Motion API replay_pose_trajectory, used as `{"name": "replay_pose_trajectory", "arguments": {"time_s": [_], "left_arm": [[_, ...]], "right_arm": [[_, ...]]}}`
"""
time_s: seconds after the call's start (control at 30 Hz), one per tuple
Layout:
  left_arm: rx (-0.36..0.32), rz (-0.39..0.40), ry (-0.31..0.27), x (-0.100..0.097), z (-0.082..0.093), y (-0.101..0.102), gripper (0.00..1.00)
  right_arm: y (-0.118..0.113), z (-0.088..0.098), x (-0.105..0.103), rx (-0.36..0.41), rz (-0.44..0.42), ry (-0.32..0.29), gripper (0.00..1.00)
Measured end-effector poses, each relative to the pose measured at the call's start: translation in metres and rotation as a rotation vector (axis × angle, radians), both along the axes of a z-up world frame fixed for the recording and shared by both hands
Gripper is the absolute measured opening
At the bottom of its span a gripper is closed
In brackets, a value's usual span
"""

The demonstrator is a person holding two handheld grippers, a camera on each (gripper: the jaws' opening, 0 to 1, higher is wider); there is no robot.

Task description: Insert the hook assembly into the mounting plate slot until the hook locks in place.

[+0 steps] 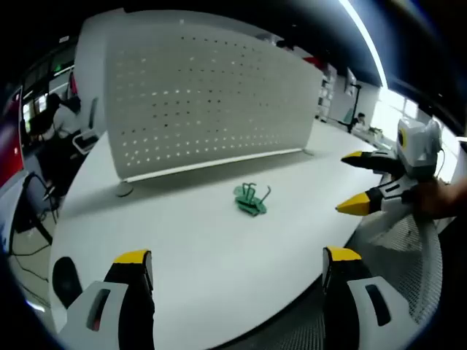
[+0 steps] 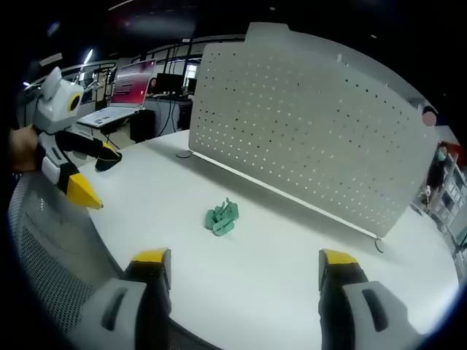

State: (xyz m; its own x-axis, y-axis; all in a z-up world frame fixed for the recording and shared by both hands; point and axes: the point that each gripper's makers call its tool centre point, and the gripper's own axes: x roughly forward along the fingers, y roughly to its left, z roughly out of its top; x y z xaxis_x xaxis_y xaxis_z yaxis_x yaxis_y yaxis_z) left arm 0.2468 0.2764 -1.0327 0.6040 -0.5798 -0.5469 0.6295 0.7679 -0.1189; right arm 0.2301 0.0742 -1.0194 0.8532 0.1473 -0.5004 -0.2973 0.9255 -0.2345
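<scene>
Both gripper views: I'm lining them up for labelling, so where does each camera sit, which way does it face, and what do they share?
Left gripper view: rides the open left gripper, facing across the white table to the pegboard; the right gripper enters from the right.
Right gripper view: rides the open right gripper, facing the same pegboard; the left gripper enters from the left.
Shared: the green hook assembly lying on the table before the pegboard.

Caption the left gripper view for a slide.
Left gripper, jaws open, faces green hook assembly lying on white table before pegboard; right gripper open at right.
</scene>
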Motion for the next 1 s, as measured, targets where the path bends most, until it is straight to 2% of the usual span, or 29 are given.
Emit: {"name": "replay_pose_trajectory", "arguments": {"time_s": [0.17,0.3,0.43,0.47,0.53,0.63,0.87,1.0], "left_arm": [[-0.011,0.02,-0.02,0.001,0.005,-0.003,0.98],[0.03,-0.001,-0.038,0.004,0.004,-0.008,0.96],[0.041,-0.031,-0.019,0.004,-0.001,-0.015,0.96],[0.038,-0.029,-0.019,0.004,-0.001,-0.015,0.96],[0.034,-0.03,0.018,0.001,-0.005,-0.015,0.96],[0.014,-0.023,0.0,0.003,-0.001,-0.014,0.96],[-0.02,0.013,0.023,0.007,-0.001,-0.009,0.96],[-0.013,0.005,0.025,0.005,-0.002,-0.011,0.96]], "right_arm": [[-0.01,0.005,0.001,-0.067,-0.009,-0.048,0.74],[-0.018,0.007,0.002,-0.048,-0.029,-0.053,0.74],[-0.019,0.006,0.003,-0.042,-0.039,-0.043,0.75],[-0.018,0.005,0.003,-0.034,-0.037,-0.038,0.76],[-0.019,0.007,0.003,-0.031,-0.04,-0.046,0.77],[-0.019,0.007,0.003,-0.018,-0.043,-0.044,0.77],[-0.022,0.002,0.004,0.011,-0.06,-0.017,0.77],[-0.023,-0.001,0.004,0.018,-0.066,-0.005,0.77]]}}
